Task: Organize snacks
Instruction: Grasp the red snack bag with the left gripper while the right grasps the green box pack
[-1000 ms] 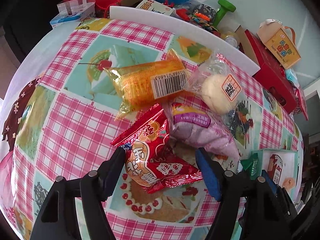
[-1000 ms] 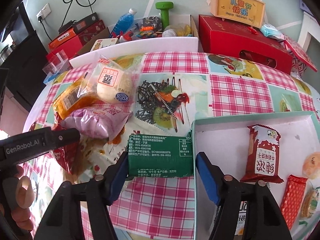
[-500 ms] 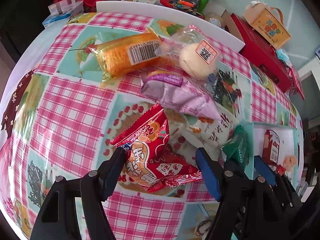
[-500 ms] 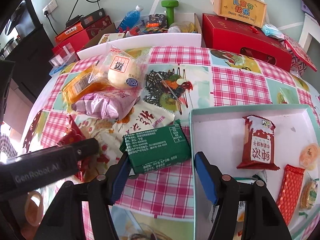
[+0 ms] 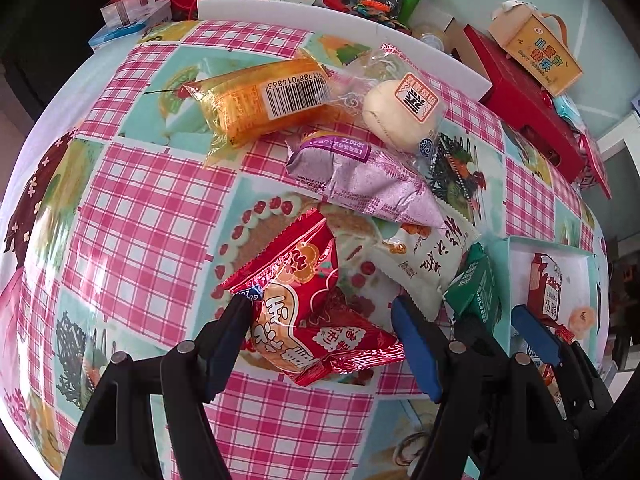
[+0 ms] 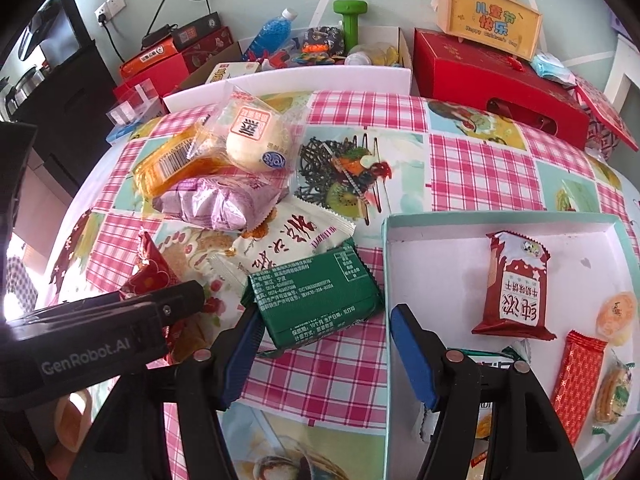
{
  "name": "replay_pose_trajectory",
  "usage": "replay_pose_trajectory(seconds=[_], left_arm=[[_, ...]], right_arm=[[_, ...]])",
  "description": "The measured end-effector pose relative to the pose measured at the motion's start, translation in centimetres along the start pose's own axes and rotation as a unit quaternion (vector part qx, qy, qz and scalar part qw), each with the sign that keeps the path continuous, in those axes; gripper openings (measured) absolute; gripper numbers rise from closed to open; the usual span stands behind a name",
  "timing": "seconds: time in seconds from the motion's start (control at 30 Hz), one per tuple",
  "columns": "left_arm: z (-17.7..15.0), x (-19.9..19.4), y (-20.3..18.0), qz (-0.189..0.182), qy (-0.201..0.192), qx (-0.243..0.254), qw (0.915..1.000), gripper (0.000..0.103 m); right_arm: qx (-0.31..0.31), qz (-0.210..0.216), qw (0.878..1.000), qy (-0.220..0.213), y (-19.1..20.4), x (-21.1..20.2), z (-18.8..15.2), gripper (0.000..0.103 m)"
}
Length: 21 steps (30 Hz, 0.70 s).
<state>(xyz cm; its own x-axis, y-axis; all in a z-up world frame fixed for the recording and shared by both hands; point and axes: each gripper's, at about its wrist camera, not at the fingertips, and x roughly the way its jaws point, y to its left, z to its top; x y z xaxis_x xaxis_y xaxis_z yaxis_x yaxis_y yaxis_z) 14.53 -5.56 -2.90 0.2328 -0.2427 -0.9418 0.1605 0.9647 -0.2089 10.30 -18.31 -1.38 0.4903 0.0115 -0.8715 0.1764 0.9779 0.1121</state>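
Sorting step is mid-way: each hand carries one snack toward the tray. Left gripper [image 5: 320, 334] has its fingers clamped on a red foil snack pack [image 5: 308, 312], crinkly and shiny w/ crimped ends, held clear above the desk [image 5: 132, 216], which wears a glossy pink-check oilcloth. Right gripper [image 6: 324, 340] has its fingers partly spread around a green wrapped block [image 6: 316, 296], flat, rectangular, matte w/ white print; left finger presses its corner, right finger looks apart from it, so a firm clamp can't be confirmed, and it can't be told whether the block is lifted or rests on the cloth just beside the tray. White shallow tray [image 6: 440, 256] w/ pale teal rim sits at the desk's right side and already holds a dark-red biscuit pack [image 6: 516, 284], a red stick pack [image 6: 576, 380] and a few small round sweets. Not yet sorted, in a loose pile near the far edge: orange clear-film bar [image 5: 260, 96], bun in clear wrap [image 5: 396, 112], lilac foil pouch [image 5: 360, 172], white sachet [image 6: 288, 248]. Next, probably: swing the green block right over the tray rim and let go on bare floor, then bring the red pack across; slippery foil calls for a steady hold.
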Motion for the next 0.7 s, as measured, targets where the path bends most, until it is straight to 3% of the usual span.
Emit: replay_pose_trajectory(seconds=[0.13, 0.7], left_arm=[[0.4, 0.2, 0.3, -0.003, 0.001, -0.006, 1.0000, 0.074], [1.0, 0.8, -0.1, 0.008, 0.002, -0.004, 1.0000, 0.074]], right_arm=[[-0.020, 0.019, 1.000, -0.008, 0.7, -0.2, 0.2, 0.070], [-0.095, 0.011, 0.995, 0.019, 2.2, 1.2, -0.8, 0.081]])
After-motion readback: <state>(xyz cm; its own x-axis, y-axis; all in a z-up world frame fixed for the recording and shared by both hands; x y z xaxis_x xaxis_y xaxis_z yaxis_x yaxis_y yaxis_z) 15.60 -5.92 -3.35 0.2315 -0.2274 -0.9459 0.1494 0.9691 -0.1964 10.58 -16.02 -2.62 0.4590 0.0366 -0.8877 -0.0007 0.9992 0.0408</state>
